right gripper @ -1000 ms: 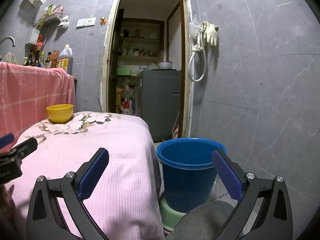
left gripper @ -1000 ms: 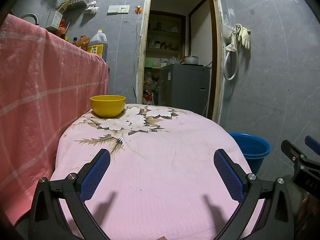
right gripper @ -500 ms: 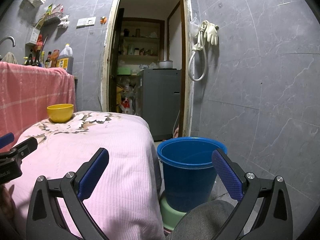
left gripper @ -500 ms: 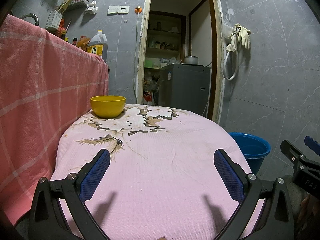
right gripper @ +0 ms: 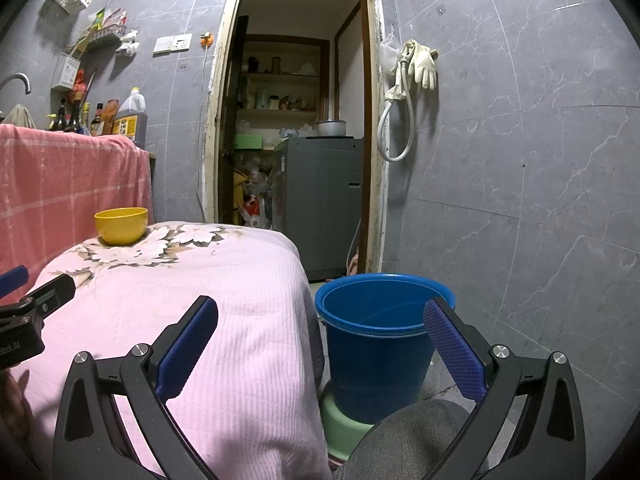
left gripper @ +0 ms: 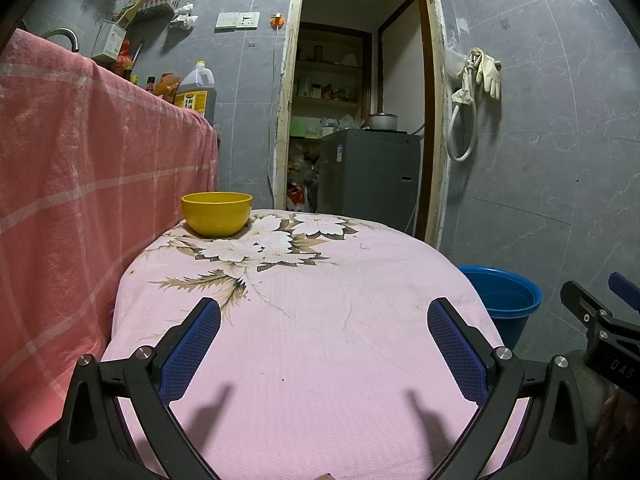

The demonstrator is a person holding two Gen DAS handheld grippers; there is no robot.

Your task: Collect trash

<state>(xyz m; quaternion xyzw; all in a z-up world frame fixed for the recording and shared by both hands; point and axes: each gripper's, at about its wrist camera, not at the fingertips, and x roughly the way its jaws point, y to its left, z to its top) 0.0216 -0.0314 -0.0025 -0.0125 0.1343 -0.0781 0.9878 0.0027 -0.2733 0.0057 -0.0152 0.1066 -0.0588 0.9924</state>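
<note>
My left tool [left gripper: 324, 320] hovers above the pink flowered cloth [left gripper: 320, 340] that covers the table [right gripper: 240, 360], its blue pads spread wide with nothing between them. My right tool [right gripper: 320, 320] is spread just as wide and empty, looking past the table's edge at the blue bucket [right gripper: 378, 364], which stands on the floor beside the table on a pale green base [right gripper: 340, 420].

I see no real trash on the cloth. The only loose thing on it is the yellow bowl [left gripper: 217, 214] at the far end, close to the red checked cloth [left gripper: 80, 200]; I cannot see into it. A few dark specks dot the pink cloth, too small to identify.

If the bowl holds the scraps, I judge it a light, stiff, smooth thing, probably plastic, so slippery between my pads. I would take it by the rim, one pad inside and one outside, on the side nearest me, and keep it level on the way to the bucket. The cloth is soft and may drag or bunch under it, so I would lift straight up before moving sideways. The bucket's mouth is wide and open, an easy target for tipping.
</note>
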